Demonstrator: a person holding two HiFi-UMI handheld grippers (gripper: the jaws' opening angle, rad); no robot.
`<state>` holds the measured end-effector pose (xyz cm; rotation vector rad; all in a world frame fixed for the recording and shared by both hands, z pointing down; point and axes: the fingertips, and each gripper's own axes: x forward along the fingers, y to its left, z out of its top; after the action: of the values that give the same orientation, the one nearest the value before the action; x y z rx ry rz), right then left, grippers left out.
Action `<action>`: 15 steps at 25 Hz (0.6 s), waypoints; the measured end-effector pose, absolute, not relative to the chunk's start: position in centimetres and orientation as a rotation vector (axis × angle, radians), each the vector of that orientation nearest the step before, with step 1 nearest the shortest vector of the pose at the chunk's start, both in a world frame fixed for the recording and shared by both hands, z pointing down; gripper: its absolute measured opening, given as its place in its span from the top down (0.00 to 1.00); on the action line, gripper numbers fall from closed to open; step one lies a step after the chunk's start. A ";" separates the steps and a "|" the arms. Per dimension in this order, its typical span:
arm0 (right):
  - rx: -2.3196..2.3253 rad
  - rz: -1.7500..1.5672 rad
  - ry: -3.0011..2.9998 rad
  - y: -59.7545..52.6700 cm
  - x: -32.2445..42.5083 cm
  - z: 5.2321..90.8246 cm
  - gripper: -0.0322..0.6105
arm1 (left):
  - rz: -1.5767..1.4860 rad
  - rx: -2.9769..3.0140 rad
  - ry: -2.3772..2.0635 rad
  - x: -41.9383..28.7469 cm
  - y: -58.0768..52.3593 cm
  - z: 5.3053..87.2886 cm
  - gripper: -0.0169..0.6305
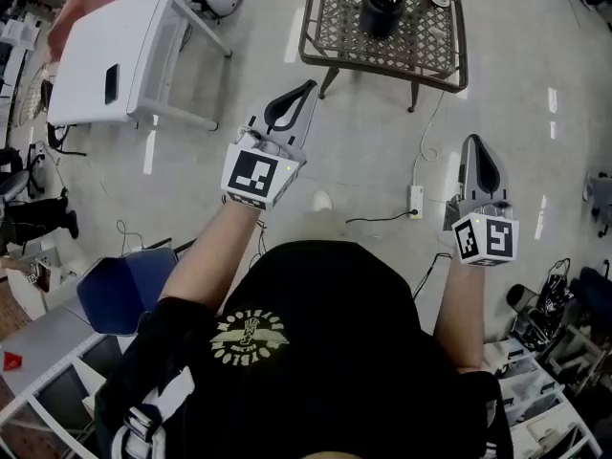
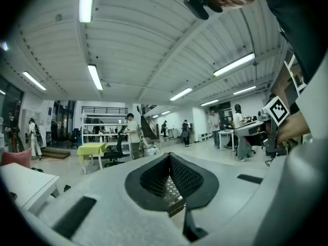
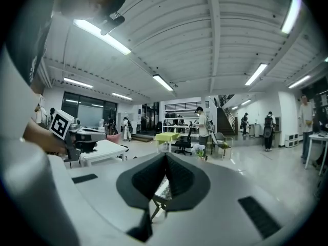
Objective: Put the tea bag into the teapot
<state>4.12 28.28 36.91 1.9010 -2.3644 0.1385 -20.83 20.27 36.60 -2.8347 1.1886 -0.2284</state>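
Left gripper point(image 1: 308, 88) and right gripper point(image 1: 476, 143) are hovering above the floor, both clamped together and empty. Black teapot point(image 1: 382, 10) is sitting on mesh table point(image 1: 426, 46) well ahead, white table point(image 1: 124, 46) standing to its left.

Pale, glossy floor point(image 1: 363, 151) underfoot, crossed by a white power strip point(image 1: 415, 200) and its cable. Ahead, a metal lattice desk point(image 1: 432, 54); to the left, a white table point(image 1: 143, 27); nearer, a blue chair point(image 1: 120, 293). Overhead, a ribbed white ceiling point(image 2: 154, 45) with long tube lights point(image 2: 95, 77). Far off, a lime-green table point(image 2: 92, 148) and dark stairs point(image 3: 225, 118).
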 end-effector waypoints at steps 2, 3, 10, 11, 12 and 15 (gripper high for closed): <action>1.907 0.106 -2.363 27.5 3.7 36.7 0.94 | -0.244 -2.826 1.181 -21.5 19.2 37.1 0.98; 1.914 0.097 -2.360 27.1 3.5 36.8 0.94 | -0.249 -2.826 1.185 -21.9 18.8 37.4 0.98; 1.925 0.109 -2.337 26.5 2.1 37.0 0.94 | -0.218 -2.856 1.234 -23.4 17.9 38.7 0.98; 1.922 0.108 -2.335 26.5 2.0 37.0 0.94 | -0.222 -2.860 1.236 -23.6 17.9 39.0 0.98; 1.920 0.108 -2.337 26.6 1.8 36.9 0.94 | -0.225 -2.862 1.236 -23.7 18.0 39.1 0.98; 1.910 0.100 -2.352 27.0 1.6 36.3 0.94 | -0.223 -2.856 1.228 -23.6 18.4 39.2 0.98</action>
<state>1.64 27.05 36.31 1.9105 -2.3517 0.0996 -23.63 18.43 39.16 -2.8559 1.2283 -0.2235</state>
